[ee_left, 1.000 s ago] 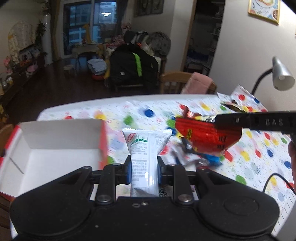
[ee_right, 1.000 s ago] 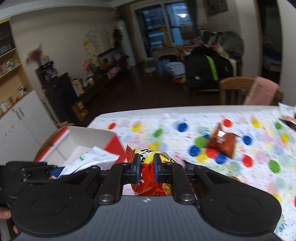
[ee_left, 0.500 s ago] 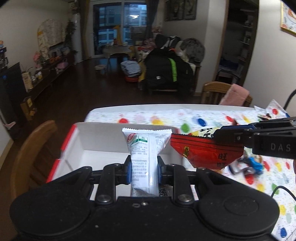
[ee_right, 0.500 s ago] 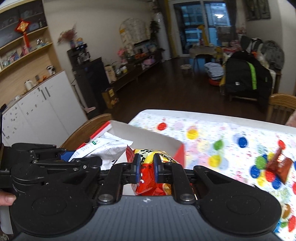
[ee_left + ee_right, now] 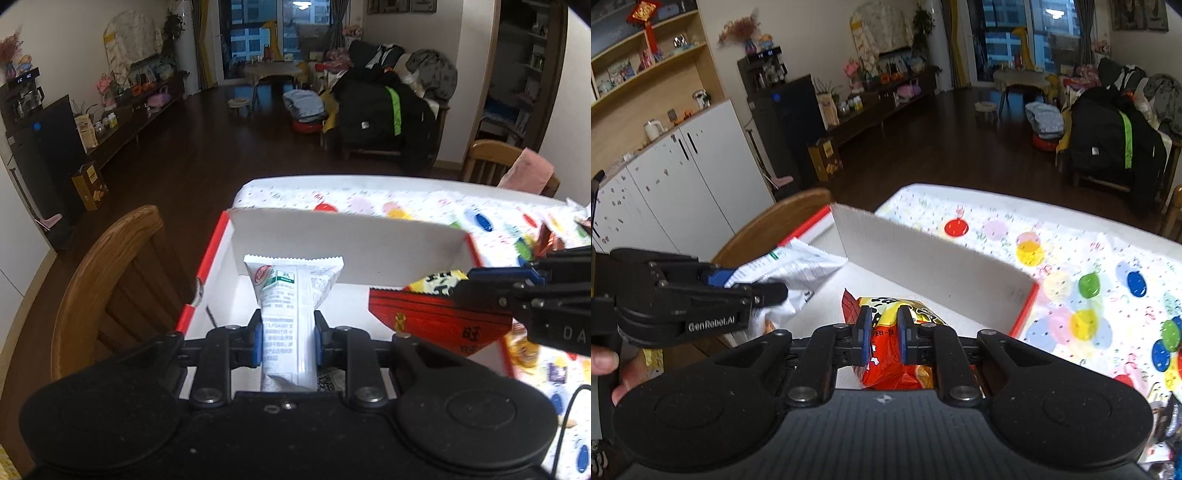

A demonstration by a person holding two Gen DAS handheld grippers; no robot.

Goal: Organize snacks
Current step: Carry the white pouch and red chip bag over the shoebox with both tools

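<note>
left wrist: close above box [image 5: 347,240] | right wrist: same box [image 5: 934,254], from right

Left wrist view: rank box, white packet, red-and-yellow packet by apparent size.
1. Open white cardboard box, largest by far.
2-3. White packet in the left gripper and red-and-yellow packet in the right gripper: look alike; both partly hidden by the jaws and close to the lens, so unranked.

Two grippers, left gripper [image 5: 288,334] and right gripper [image 5: 881,328]; two held packets, one white packet [image 5: 291,295], one red-and-yellow packet [image 5: 890,332]; one box [image 5: 347,240] (white inside); one wooden chair [image 5: 110,288].
</note>
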